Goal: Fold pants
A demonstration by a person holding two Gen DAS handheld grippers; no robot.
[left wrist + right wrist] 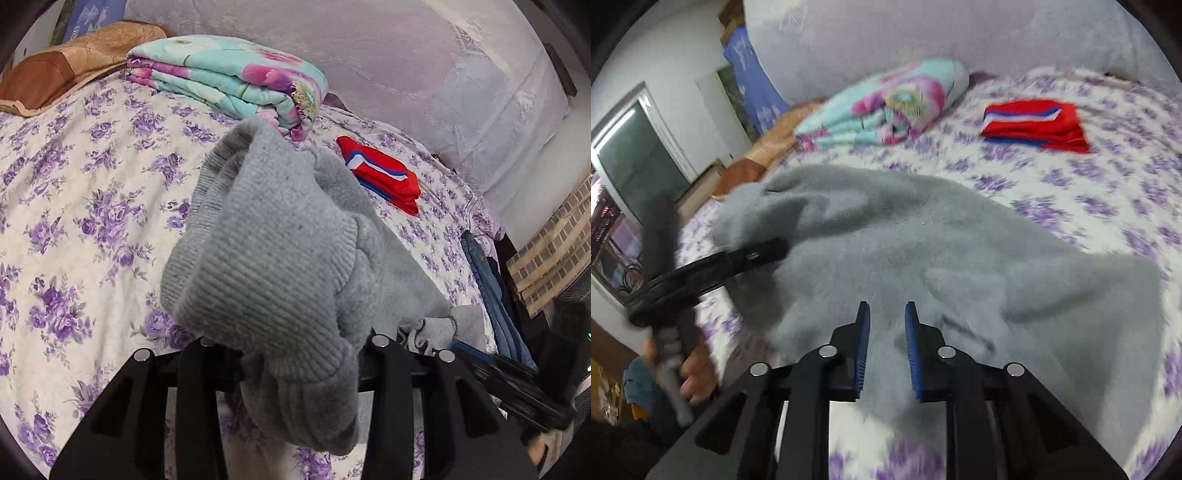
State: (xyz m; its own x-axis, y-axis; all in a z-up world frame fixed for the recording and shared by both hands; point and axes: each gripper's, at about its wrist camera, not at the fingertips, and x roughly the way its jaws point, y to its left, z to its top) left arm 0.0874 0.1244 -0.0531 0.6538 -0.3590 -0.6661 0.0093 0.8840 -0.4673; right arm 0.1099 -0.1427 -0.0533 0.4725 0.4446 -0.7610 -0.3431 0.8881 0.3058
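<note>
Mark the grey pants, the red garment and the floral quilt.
grey pants (923, 251), right wrist view, on the bunched fleece mid-cloth.
red garment (1038, 125), right wrist view, on its folded top face.
floral quilt (229, 77), left wrist view, on its top layer.

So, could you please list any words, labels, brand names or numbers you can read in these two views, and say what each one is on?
No text can be read in either view.
Blue poster at the top left of the left wrist view: pale markings, too small and distorted to read.
Green glow at the right edge: cut off, unreadable.
Grey pants, folded red garment and floral quilt: no label or print shows.
</note>
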